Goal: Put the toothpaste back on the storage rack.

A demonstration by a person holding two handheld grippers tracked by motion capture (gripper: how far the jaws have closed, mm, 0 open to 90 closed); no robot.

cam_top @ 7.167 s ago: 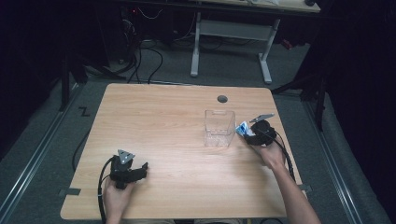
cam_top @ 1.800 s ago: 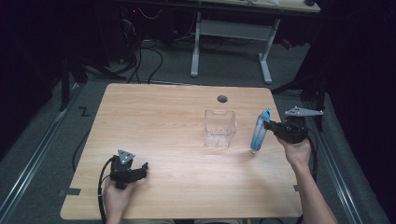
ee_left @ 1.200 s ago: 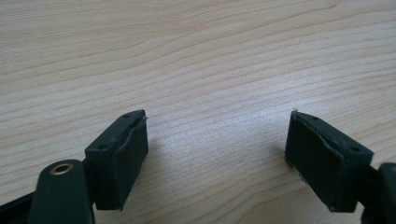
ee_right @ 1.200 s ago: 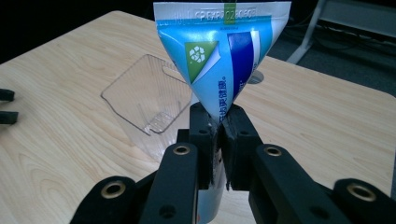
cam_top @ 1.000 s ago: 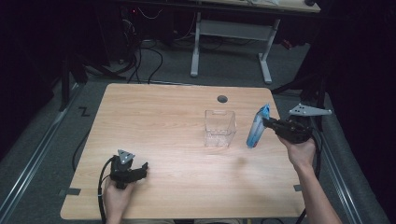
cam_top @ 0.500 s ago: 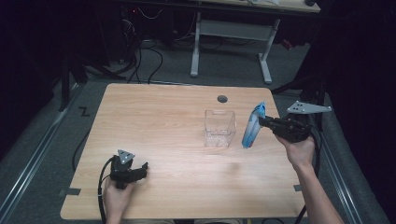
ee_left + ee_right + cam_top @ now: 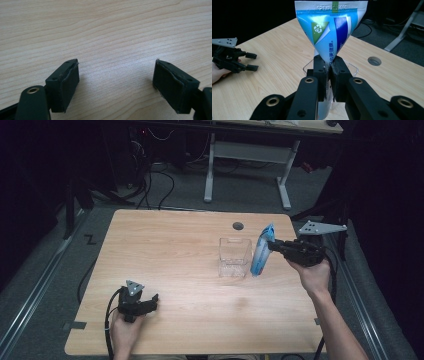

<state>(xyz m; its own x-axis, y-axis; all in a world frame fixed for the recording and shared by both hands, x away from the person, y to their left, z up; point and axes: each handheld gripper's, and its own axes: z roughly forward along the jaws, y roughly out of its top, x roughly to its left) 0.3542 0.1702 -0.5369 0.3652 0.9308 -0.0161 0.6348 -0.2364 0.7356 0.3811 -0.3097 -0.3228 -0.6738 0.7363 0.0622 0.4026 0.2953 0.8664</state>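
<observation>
A blue and white tube (image 7: pixel 262 251), like a toothpaste tube, hangs tilted in the air at the right of the table, flat crimped end up. My right gripper (image 7: pixel 272 245) is shut on it; in the right gripper view the pads (image 7: pixel 321 67) pinch the tube (image 7: pixel 331 27) near its upper part. A clear plastic cup (image 7: pixel 234 257) stands just left of the tube, and its rim (image 7: pixel 352 67) shows behind the jaws. My left gripper (image 7: pixel 155 300) rests low at the table's front left, jaws wide apart over bare wood (image 7: pixel 116 80), and shows far off (image 7: pixel 252 61) in the right gripper view.
A round cable hole (image 7: pixel 238 226) lies in the wooden table (image 7: pixel 165 250) behind the cup. Beyond the far edge stand a white desk frame (image 7: pixel 247 157) and cables on the floor. A person's forearms enter from the bottom.
My right gripper has carried the tube up and to the left, closer to the clear cup. The left gripper has stayed where it was.
</observation>
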